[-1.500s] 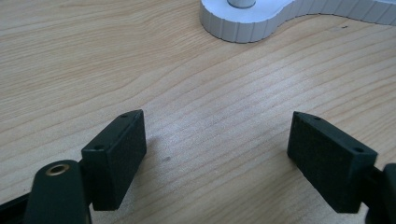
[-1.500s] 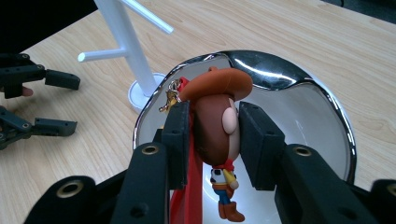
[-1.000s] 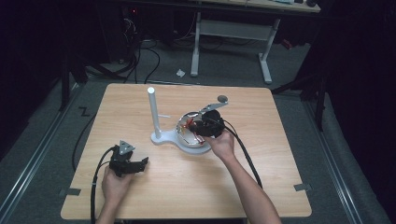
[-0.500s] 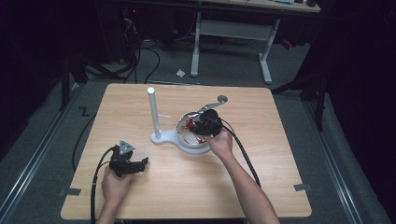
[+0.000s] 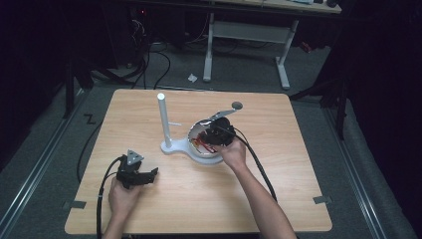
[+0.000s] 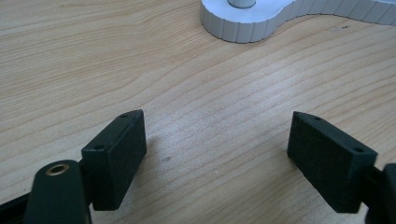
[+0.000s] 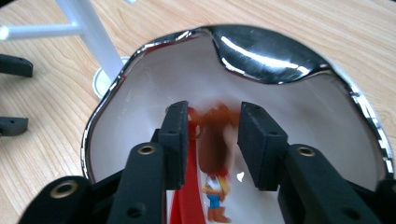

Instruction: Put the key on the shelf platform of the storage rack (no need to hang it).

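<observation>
- Right gripper [image 5: 213, 135] hangs over the bowl [image 5: 196, 149], jaws pointing down into it; in the right gripper view the right gripper [image 7: 212, 135] has its jaws partly apart, a blurred brown-topped toy figure [image 7: 215, 179] between them. Whether the pads touch the figure cannot be told.
- Left gripper [image 5: 147, 174] lies on the table [image 5: 278, 164] well apart from the bowl, toward the near left corner; in its own view the left gripper [image 6: 215, 154] has jaws spread wide over bare wood [image 6: 196, 70].
- Counted: two grippers, two hands, one bowl, one white stand.
- One white stand: its upright post [image 5: 164, 119] rises just left of the bowl, and its ribbed base [image 6: 247, 23] shows at the top of the left gripper view.
- One bowl, white inside with a shiny chrome rim [image 7: 266, 51], holding a red strip [image 7: 187, 196] beside the figure.
- Right hand [image 5: 233, 153] grips its tool at the bowl's near edge; left hand [image 5: 122, 194] holds the other.
- Compared with a second ago, the right gripper sits slightly nearer the bowl's centre; the left gripper and stand are unchanged.
</observation>
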Demonstrator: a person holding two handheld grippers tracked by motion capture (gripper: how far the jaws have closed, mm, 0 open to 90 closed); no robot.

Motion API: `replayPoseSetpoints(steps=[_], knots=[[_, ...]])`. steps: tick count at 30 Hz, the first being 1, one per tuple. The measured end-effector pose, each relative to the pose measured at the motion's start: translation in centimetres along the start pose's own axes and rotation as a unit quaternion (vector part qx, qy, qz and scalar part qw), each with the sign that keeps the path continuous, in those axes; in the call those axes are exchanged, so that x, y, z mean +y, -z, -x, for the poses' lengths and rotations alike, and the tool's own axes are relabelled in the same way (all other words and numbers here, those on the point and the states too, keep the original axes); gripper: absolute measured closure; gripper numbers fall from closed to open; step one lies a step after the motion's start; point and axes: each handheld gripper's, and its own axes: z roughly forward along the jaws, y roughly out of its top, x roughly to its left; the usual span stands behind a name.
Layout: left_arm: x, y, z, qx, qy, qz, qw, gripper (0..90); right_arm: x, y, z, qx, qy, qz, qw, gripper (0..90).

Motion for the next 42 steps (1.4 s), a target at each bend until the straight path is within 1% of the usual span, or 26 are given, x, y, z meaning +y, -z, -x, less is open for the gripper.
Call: replayPoseSetpoints(steps=[3, 5, 7, 12, 14, 15, 16, 18, 19, 20, 21, 22, 23, 24, 25, 26, 27, 28, 30, 32, 34, 37, 39, 40, 42], knots=[[0.0, 0.0, 0.0, 0.000, 0.000, 0.000, 1.0000, 20.0, 0.0, 0.3, 0.1, -0.002, 0.008, 0.002, 1.0000, 61.3], [0.0, 0.0, 0.0, 0.000, 0.000, 0.000, 1.0000, 20.0, 0.0, 0.6, 0.1, -0.001, 0.003, 0.006, 1.0000, 60.2], [0.0, 0.0, 0.0, 0.000, -0.001, 0.000, 1.0000, 20.0, -0.1, 1.2, 0.2, -0.001, 0.003, 0.014, 0.9999, 58.0], [0.0, 0.0, 0.0, 0.000, 0.000, 0.000, 1.0000, 20.0, 0.1, 2.5, 0.4, 0.000, 0.001, 0.029, 0.9996, 56.0], [0.0, 0.0, 0.0, 0.000, 0.000, 0.000, 1.0000, 20.0, 0.1, 2.8, 0.4, 0.001, 0.001, 0.031, 0.9995, 55.5], [0.0, 0.0, 0.0, 0.000, 0.000, -0.001, 1.0000, 20.0, 0.1, 3.5, 0.4, -0.002, 0.002, 0.035, 0.9994, 54.9], [0.0, 0.0, 0.0, 0.000, 0.000, 0.000, 1.0000, 20.0, 0.1, 3.5, 0.4, -0.002, 0.002, 0.035, 0.9994, 54.9], [0.0, 0.0, 0.0, 0.000, 0.000, 0.000, 1.0000, 20.0, 0.1, 4.2, 0.6, -0.003, 0.001, 0.042, 0.9991, 54.5], [0.0, 0.0, 0.0, 0.000, 0.000, -0.001, 1.0000, 20.1, 0.0, 4.9, 0.8, -0.008, -0.002, 0.048, 0.9988, 54.1], [0.0, 0.0, 0.0, 0.000, 0.000, -0.001, 1.0000, 20.1, 0.0, 4.9, 0.8, -0.008, -0.002, 0.048, 0.9988, 54.1], [0.0, 0.0, 0.0, 0.000, 0.000, -0.001, 1.0000, 20.1, -0.1, 5.2, 1.0, -0.006, -0.008, 0.051, 0.9987, 53.8], [0.0, 0.0, 0.0, 0.000, -0.001, -0.001, 1.0000, 20.1, -0.2, 5.8, 1.2, -0.004, -0.009, 0.055, 0.9984, 53.3], [0.0, 0.0, 0.0, 0.000, -0.001, 0.000, 1.0000, 20.1, -0.2, 5.8, 1.2, -0.004, -0.009, 0.055, 0.9984, 53.3], [0.0, 0.0, 0.0, 0.000, -0.001, -0.001, 1.0000, 20.1, -0.3, 6.6, 1.3, -0.011, -0.008, 0.060, 0.9981, 52.4], [0.0, 0.0, 0.0, 0.000, -0.001, -0.001, 1.0000, 20.1, -0.4, 7.0, 1.4, -0.011, -0.009, 0.065, 0.9978, 51.9], [0.0, 0.0, 0.0, 0.000, -0.001, 0.000, 1.0000, 20.1, -0.4, 7.0, 1.4, -0.011, -0.009, 0.065, 0.9978, 51.9], [0.0, 0.0, 0.0, 0.000, -0.001, 0.000, 1.0000, 20.1, -0.5, 7.6, 1.6, -0.012, -0.014, 0.072, 0.9972, 51.1], [0.0, 0.0, 0.0, 0.000, -0.001, 0.000, 1.0000, 20.1, -0.5, 7.6, 1.6, -0.012, -0.014, 0.072, 0.9972, 51.1], [0.0, 0.0, 0.0, 0.001, -0.001, 0.000, 1.0000, 20.2, -0.9, 8.2, 1.9, -0.012, -0.025, 0.080, 0.9964, 50.1], [0.0, 0.0, 0.0, 0.001, -0.001, 0.000, 1.0000, 20.1, -1.0, 8.4, 2.0, -0.011, -0.029, 0.081, 0.9963, 49.7], [0.0, 0.0, 0.0, 0.001, -0.001, 0.000, 1.0000, 20.1, -1.6, 8.9, 2.4, -0.018, -0.033, 0.080, 0.9961, 48.9], [0.0, 0.0, 0.0, 0.001, -0.001, 0.000, 1.0000, 20.1, -2.0, 9.2, 2.7, -0.022, -0.039, 0.077, 0.9961, 48.4], [0.0, 0.0, 0.0, 0.001, -0.001, 0.000, 1.0000, 20.1, -2.4, 9.8, 3.2, -0.024, -0.046, 0.080, 0.9954, 48.0], [0.0, 0.0, 0.0, 0.001, -0.001, 0.000, 1.0000, 20.1, -2.4, 9.8, 3.2, -0.024, -0.046, 0.080, 0.9954, 48.0], [0.0, 0.0, 0.0, 0.001, -0.001, 0.000, 1.0000, 20.1, -3.1, 10.7, 3.6, -0.024, -0.058, 0.085, 0.9944, 47.0]])
